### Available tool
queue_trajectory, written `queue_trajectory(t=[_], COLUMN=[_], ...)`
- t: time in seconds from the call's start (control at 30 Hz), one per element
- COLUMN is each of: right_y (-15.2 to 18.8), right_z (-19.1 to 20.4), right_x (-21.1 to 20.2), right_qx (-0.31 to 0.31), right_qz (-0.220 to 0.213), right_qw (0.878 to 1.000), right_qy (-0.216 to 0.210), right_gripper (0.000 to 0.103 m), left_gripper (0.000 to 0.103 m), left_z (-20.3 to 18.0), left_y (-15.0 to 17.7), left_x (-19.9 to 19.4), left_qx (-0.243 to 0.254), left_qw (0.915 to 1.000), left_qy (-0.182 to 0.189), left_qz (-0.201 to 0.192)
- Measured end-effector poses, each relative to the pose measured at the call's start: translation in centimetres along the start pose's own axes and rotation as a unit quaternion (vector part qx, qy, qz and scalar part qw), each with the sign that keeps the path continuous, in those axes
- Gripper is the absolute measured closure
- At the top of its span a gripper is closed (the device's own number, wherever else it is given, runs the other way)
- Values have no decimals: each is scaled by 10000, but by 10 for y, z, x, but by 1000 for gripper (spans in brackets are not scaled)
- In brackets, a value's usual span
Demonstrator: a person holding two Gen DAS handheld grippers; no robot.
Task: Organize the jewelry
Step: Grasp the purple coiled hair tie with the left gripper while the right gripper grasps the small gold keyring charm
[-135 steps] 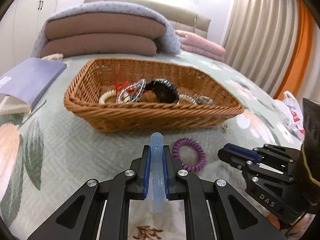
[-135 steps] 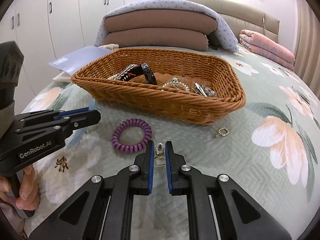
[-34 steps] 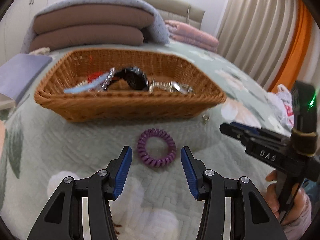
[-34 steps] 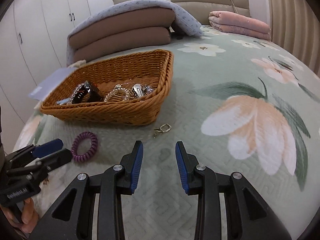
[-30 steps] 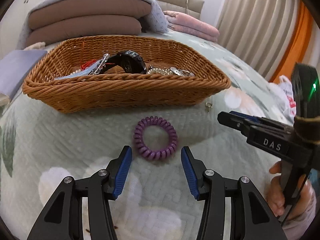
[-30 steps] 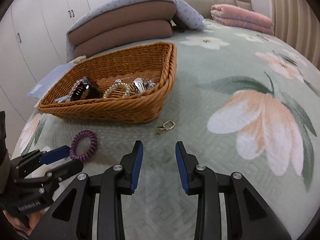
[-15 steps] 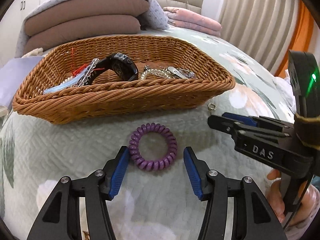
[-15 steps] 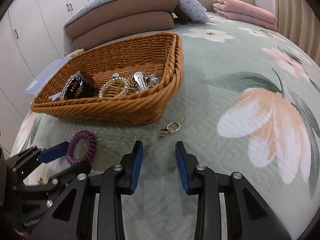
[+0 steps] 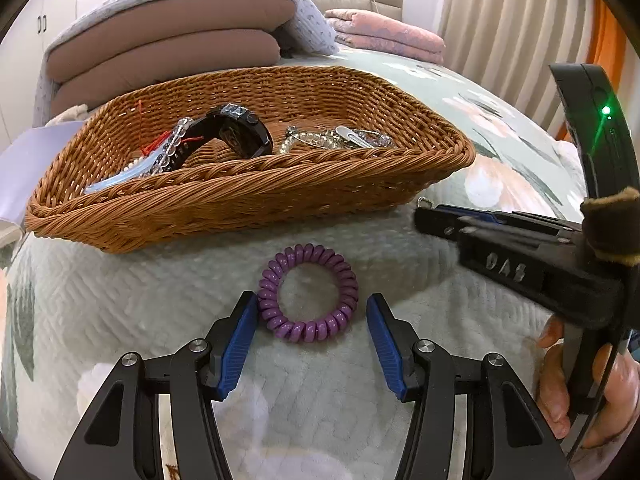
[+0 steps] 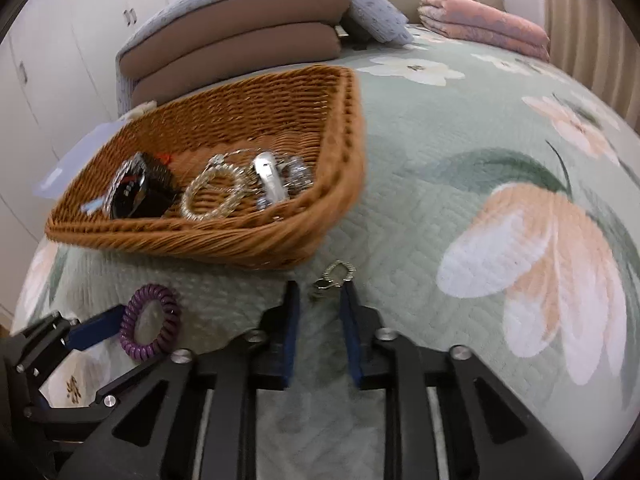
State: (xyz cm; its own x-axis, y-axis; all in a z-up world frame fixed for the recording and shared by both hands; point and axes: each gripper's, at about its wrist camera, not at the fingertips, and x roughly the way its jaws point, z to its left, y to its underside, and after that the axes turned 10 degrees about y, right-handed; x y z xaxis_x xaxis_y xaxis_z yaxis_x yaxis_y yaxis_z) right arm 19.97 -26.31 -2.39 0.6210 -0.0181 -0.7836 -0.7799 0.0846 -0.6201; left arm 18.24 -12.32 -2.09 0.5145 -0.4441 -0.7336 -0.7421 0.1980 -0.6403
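Note:
A purple coil hair tie (image 9: 308, 326) lies flat on the green quilt just in front of the wicker basket (image 9: 240, 200). My left gripper (image 9: 312, 300) is open, with a blue pad on either side of the tie and the left pad close to its edge. A small silver clasp (image 10: 334, 274) lies on the quilt by the basket's near corner. My right gripper (image 10: 321, 288) has its jaws closing with the clasp at the fingertips, and a gap still shows beside the pads. The basket (image 10: 240, 246) holds a black watch (image 9: 240, 132), silver bracelets and a clip.
Stacked brown cushions (image 9: 168, 52) under a grey blanket and a folded pink blanket (image 9: 384, 36) sit behind the basket. A lilac folder (image 9: 16, 168) lies at the far left. Curtains hang at the right. A hand (image 9: 580, 392) holds the right gripper's handle.
My left gripper has slid forward until the hair tie lies between its pads. My right gripper has moved up to the clasp and its jaws have narrowed.

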Motion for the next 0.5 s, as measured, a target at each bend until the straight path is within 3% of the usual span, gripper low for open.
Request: queue_trajectory(t=[0.13,0.5], right_y=[3,14], right_z=[-10,-6], right_x=[-2,-20], right_qx=[178,7], right_qz=[-9,-189], right_qw=[9996,9996], right_qy=[-205,-220], right_gripper=[91,91], left_gripper=[53,63], left_z=[0,6], left_y=[2,7], left_x=[-1,-8], left_qx=[15,-102], left_qw=[10000,9998], left_qy=[-66,42], left_qz=[-45,-167])
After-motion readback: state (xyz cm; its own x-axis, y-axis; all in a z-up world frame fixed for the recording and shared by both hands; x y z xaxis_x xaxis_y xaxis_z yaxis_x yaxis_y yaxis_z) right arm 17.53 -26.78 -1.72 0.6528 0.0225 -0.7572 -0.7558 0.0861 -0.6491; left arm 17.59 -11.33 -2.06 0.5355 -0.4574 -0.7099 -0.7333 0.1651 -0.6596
